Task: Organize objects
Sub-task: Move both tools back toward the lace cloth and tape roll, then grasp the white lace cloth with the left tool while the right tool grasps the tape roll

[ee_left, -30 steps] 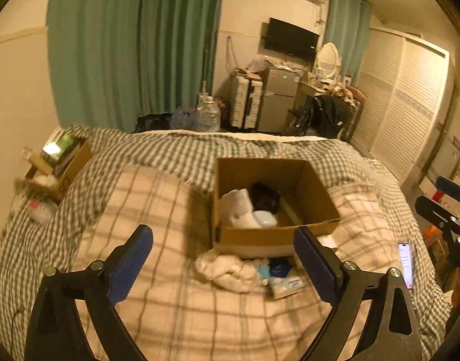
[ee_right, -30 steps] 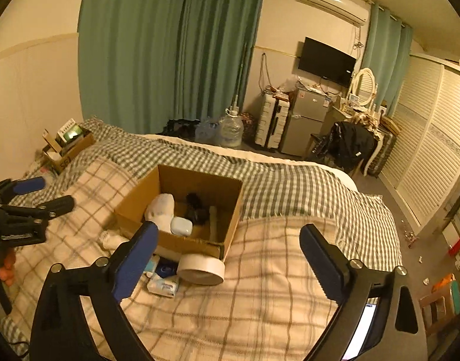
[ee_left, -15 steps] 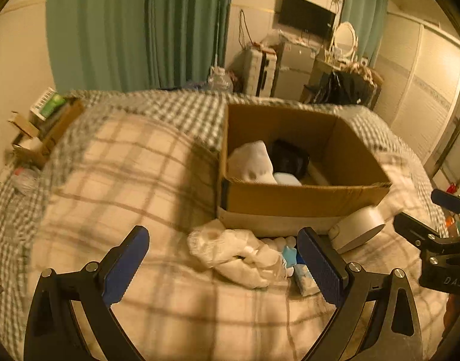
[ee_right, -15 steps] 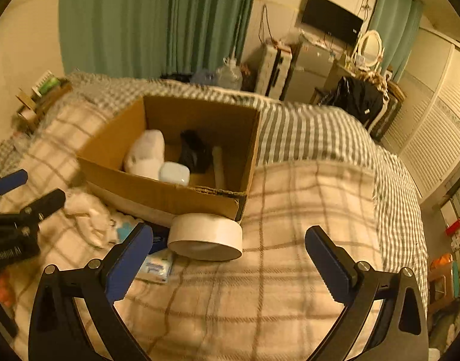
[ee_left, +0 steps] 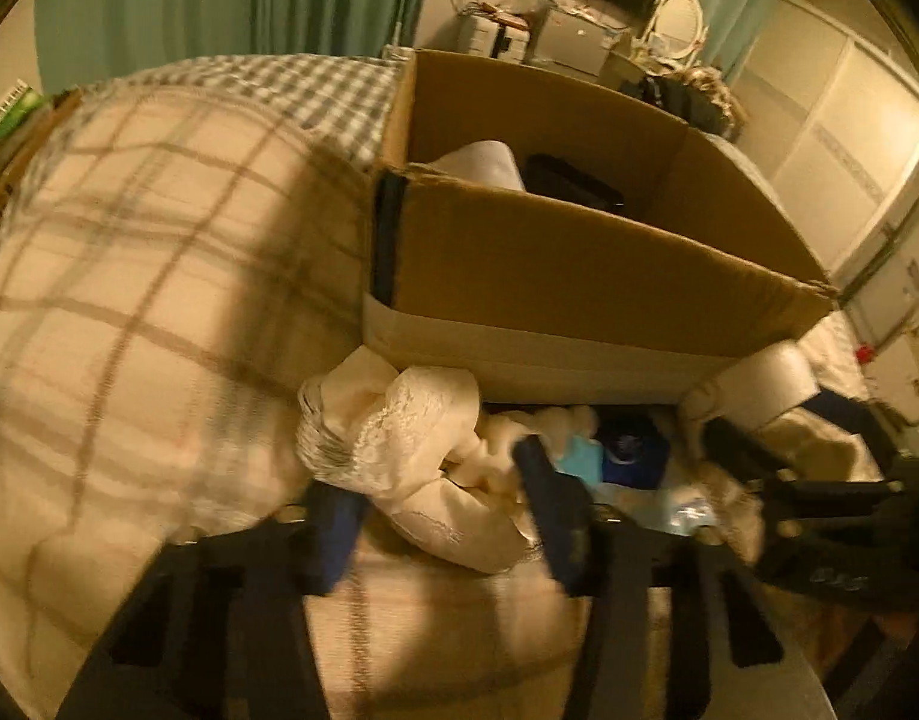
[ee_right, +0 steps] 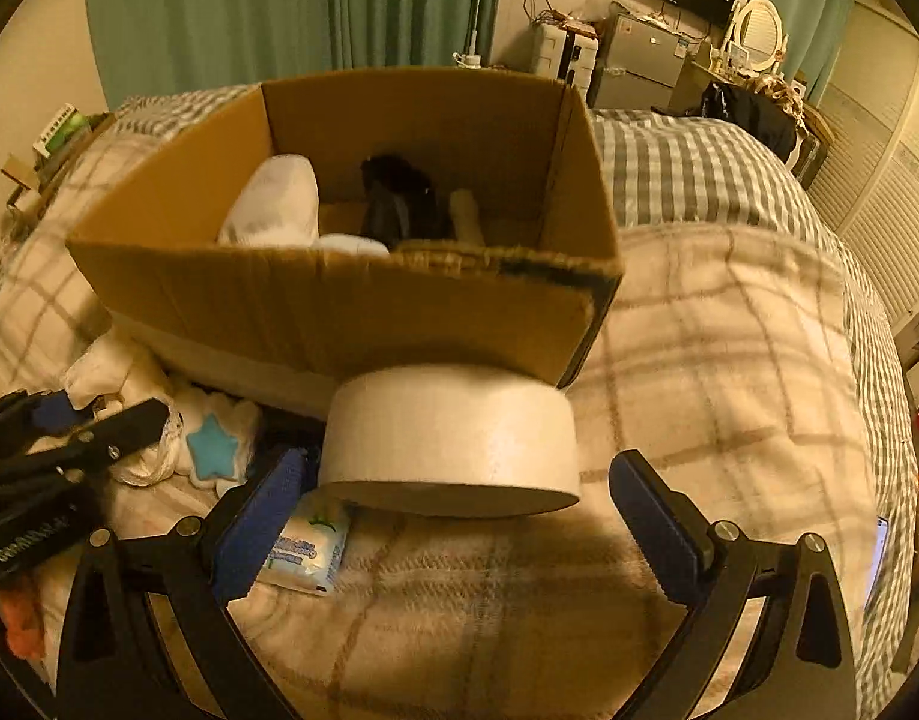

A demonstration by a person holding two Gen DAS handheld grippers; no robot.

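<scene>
Your right hand-held gripper [ee_right: 453, 516] is spread wide, and the white round roll [ee_right: 450, 438] lies on the bed [ee_right: 729, 360] between its two blue fingers [ee_right: 258, 525], just ahead of them and touching neither. The roll leans against the front wall of the cardboard box [ee_right: 339, 300].

Your left hand-held gripper [ee_left: 444, 504] has its fingers on either side of the crumpled white cloth [ee_left: 399, 444], which lies on the bed just in front of the box's near left corner. The jaws stand partly apart around the cloth; the blur keeps you from telling whether the pads press it.

The right wrist view looks down into the box: you can count one white bundle [ee_right: 276, 204], one black object [ee_right: 399, 198], one pale stick-like item [ee_right: 468, 216], and the top of one small white thing [ee_right: 351, 244] behind the front wall. It also shows one blue star-shaped soft item [ee_right: 216, 450] and one wipes packet [ee_right: 306, 552] beside the roll. The left wrist view shows only the white bundle and the black object inside, but it shows how the cloth sits between your left fingers, plus a dark blue item [ee_left: 630, 450] under the box edge.

One box, one roll, one cloth, two grippers.
</scene>
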